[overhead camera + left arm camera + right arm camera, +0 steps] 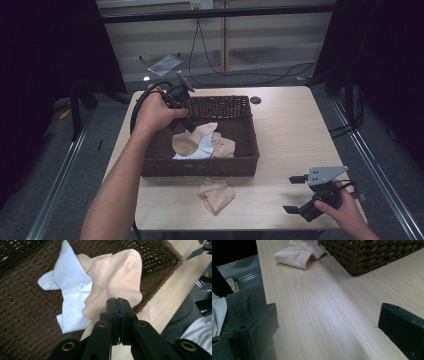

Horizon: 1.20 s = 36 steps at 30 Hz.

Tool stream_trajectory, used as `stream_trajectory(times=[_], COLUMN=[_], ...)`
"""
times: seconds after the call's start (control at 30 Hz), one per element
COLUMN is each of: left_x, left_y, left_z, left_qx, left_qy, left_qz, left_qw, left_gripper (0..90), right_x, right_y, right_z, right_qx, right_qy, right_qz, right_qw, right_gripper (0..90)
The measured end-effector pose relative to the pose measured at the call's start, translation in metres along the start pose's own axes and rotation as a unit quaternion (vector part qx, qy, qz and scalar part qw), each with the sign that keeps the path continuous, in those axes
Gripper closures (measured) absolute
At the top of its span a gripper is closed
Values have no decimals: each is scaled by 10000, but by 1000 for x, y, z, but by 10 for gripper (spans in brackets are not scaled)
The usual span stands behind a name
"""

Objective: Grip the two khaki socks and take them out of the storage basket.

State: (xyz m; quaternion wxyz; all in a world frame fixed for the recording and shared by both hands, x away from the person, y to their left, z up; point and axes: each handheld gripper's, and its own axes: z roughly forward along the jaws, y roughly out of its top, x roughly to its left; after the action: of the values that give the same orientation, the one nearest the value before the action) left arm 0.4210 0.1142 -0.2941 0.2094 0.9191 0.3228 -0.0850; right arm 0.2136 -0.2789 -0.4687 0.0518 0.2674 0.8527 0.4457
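A dark wicker basket (pixel 200 167) sits mid-table with socks in it. My left gripper (pixel 188 123) reaches into it from the far left corner. In the left gripper view its jaws (pixel 117 305) are pressed together on the edge of a beige sock (pixel 117 275), which drapes over a white sock (pixel 72 287). Another beige sock (pixel 216 194) lies crumpled on the table just in front of the basket, and shows again (pixel 298 253) in the right gripper view. My right gripper (pixel 295 194) rests low at the front right of the table, jaws wide apart (pixel 329 327), nothing between them.
The wooden table (pixel 290 130) has bare room right of the basket. A small dark round hole (pixel 256 100) sits near the far edge. Cables run across the floor beyond the table. The basket corner (pixel 367 255) stands ahead of my right gripper.
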Motion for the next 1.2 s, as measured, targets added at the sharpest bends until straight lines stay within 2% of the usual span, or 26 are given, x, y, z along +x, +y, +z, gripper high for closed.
stream_trajectory(times=[0.1, 0.37, 0.67, 0.7, 1.03, 1.2], left_x=[-3, -16, -29, -30, -42, -48], left_y=[1, 2, -1, -2, -6, -8], left_z=[-4, -12, -21, -21, -22, -17], left_qx=[56, 12, 38, 37, 152, 169], left_qy=[-62, -214, -246, -308, -360, -396], left_qz=[73, 274, 433, 474, 666, 738], left_qw=[9999, 9994, 9988, 9984, 9970, 9963], left_gripper=[890, 890, 889, 889, 889, 888], right_x=[0, 0, 0, 0, 0, 0], right_y=[0, 0, 0, 0, 0, 0], right_z=[0, 0, 1, 1, 1, 1], right_qx=[-1, 11, 18, 18, 15, 21], right_qy=[4, 11, 24, 20, 34, 24], right_qz=[-5, -2, -3, 0, -8, -8], right_qw=[10000, 10000, 10000, 10000, 10000, 10000], right_gripper=[26, 26, 26, 26, 26, 26])
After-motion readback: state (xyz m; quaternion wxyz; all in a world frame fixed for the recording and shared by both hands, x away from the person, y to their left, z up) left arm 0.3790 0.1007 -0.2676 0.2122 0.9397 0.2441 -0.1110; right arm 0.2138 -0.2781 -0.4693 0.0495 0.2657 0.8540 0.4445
